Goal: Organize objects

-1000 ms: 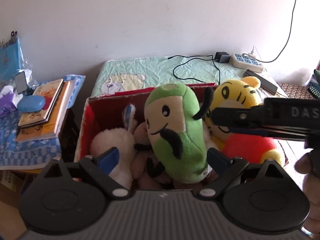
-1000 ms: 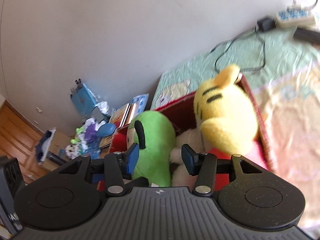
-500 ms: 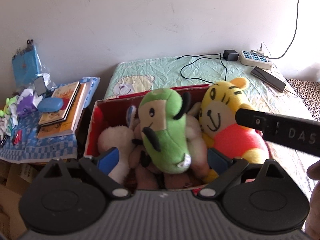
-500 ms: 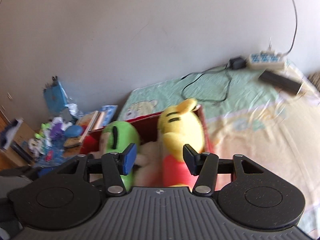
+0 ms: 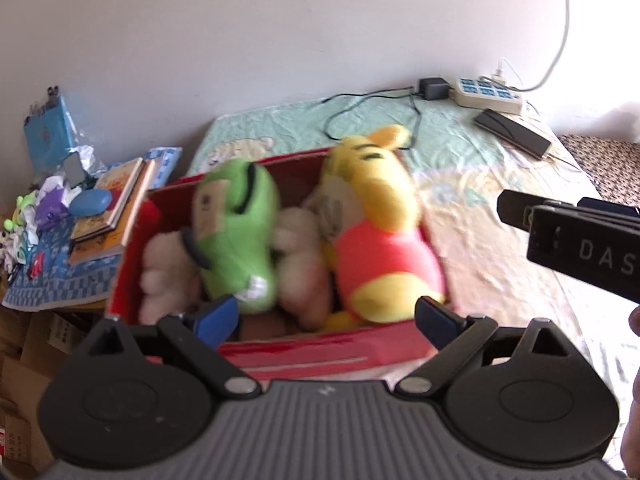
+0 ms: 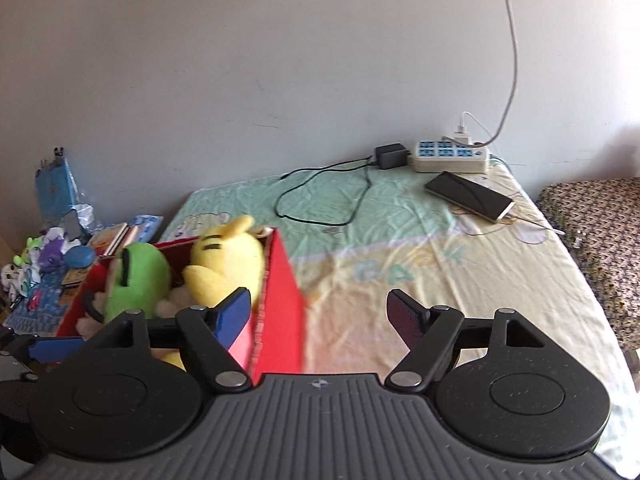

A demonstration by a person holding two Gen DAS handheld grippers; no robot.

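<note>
Bedsheet (image 6: pixel 400 248) under both claws, seemingly spread.

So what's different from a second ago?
Both claws pulled back from the red cardboard box. The right claw, narrow before, opened wide and swung toward the bed. The green plush toy tipped over backward. The yellow plush bear stays in the box; left claw stays open.

A red box (image 5: pixel 320 354) holds a green plush toy (image 5: pixel 236 232), a yellow plush toy (image 5: pixel 380 216) with black stripes and a pink-red shirt, and white plush toys (image 5: pixel 160 268). The bed sheet (image 6: pixel 400 240) is pale green at the far end and pale yellow nearer. A white power strip (image 6: pixel 450 156) has blue sockets. Both grippers have blue pads (image 5: pixel 218 314).
</note>
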